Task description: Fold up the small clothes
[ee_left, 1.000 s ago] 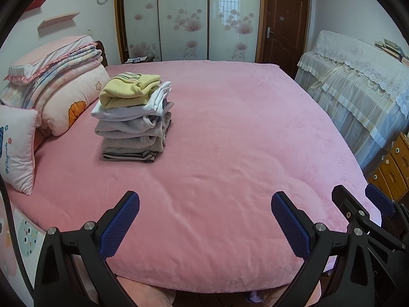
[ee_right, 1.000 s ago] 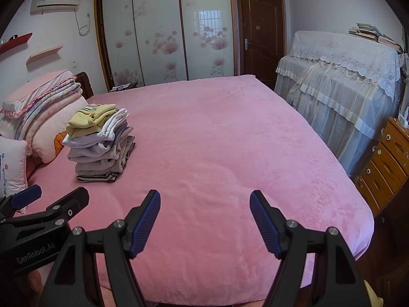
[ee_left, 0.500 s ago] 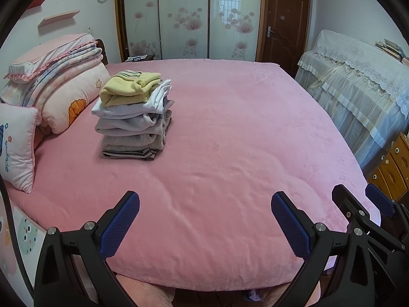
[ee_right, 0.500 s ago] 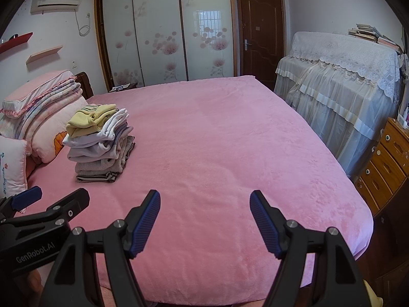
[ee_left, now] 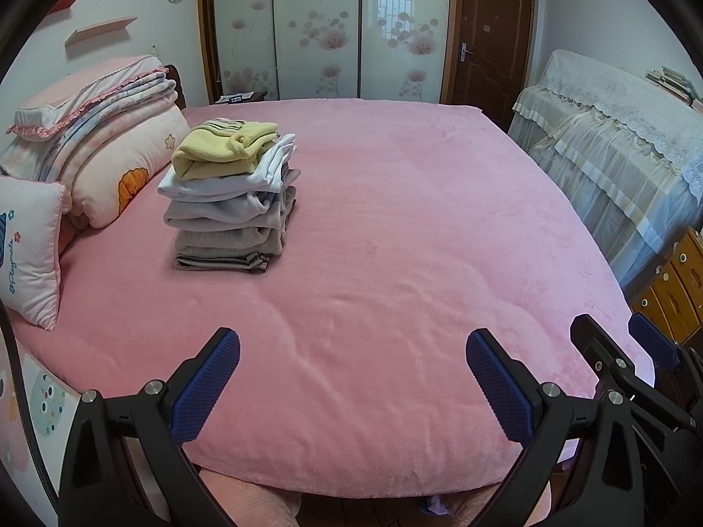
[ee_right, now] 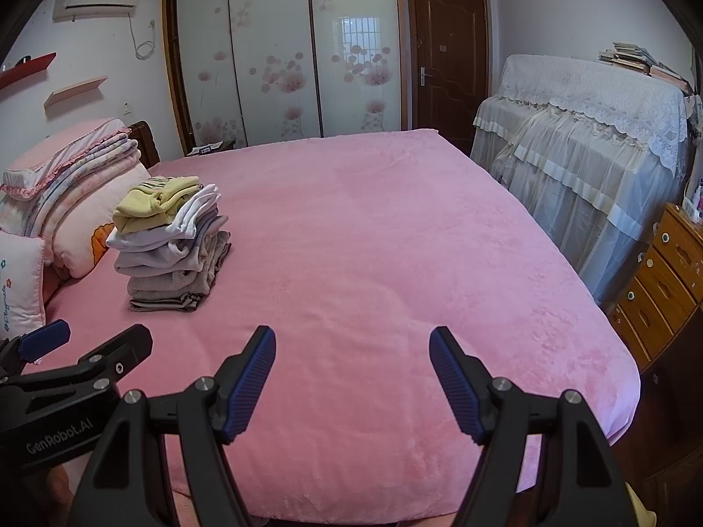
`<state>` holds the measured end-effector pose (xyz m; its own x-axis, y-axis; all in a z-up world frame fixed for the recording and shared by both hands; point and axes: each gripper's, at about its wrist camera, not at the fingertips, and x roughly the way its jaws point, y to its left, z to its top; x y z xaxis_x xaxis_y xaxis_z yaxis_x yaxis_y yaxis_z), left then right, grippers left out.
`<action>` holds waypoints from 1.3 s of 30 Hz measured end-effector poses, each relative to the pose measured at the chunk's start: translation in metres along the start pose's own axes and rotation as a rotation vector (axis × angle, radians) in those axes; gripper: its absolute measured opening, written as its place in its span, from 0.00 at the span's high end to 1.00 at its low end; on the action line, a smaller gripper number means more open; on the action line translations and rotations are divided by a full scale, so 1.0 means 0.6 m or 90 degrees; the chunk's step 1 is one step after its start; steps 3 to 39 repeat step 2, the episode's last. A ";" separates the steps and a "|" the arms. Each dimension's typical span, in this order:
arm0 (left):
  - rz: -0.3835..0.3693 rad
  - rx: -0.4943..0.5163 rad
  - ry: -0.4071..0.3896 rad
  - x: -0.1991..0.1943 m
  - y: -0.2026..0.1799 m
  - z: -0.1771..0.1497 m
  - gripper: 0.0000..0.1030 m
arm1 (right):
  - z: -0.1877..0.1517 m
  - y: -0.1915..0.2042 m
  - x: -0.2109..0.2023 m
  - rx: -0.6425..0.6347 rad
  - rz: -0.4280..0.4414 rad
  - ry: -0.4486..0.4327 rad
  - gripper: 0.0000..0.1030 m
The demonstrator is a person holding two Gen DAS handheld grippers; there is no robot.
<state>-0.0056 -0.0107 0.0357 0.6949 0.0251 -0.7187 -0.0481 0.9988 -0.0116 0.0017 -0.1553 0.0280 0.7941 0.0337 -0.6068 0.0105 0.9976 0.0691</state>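
Left gripper (ee_left: 353,353): jaws spread, nothing between.
Right gripper (ee_right: 353,353): jaws spread, empty.
Folded clothes stack (ee_left: 230,195): ahead-left of both jaws, well apart; lowest piece possibly striped.
Bed (ee_left: 417,241): beneath jaws.

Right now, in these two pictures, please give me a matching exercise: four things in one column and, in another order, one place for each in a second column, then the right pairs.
Things:
1. yellow garment
2. striped garment
3. books
4. wooden drawers

Places:
A. at the bottom of the folded pile
B. on top of the lace-covered furniture
C. on top of the folded pile
D. beside the bed, at the right edge of the picture

Pairs: 1-C, 2-A, 3-B, 4-D
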 end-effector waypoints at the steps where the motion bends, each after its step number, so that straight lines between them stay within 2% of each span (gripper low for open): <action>1: 0.001 0.000 0.001 0.000 -0.001 0.000 0.01 | 0.000 -0.001 -0.001 -0.001 -0.001 0.000 0.29; 39: 0.001 0.001 0.001 -0.001 -0.002 0.000 0.01 | -0.003 -0.004 -0.001 -0.001 -0.002 -0.001 0.29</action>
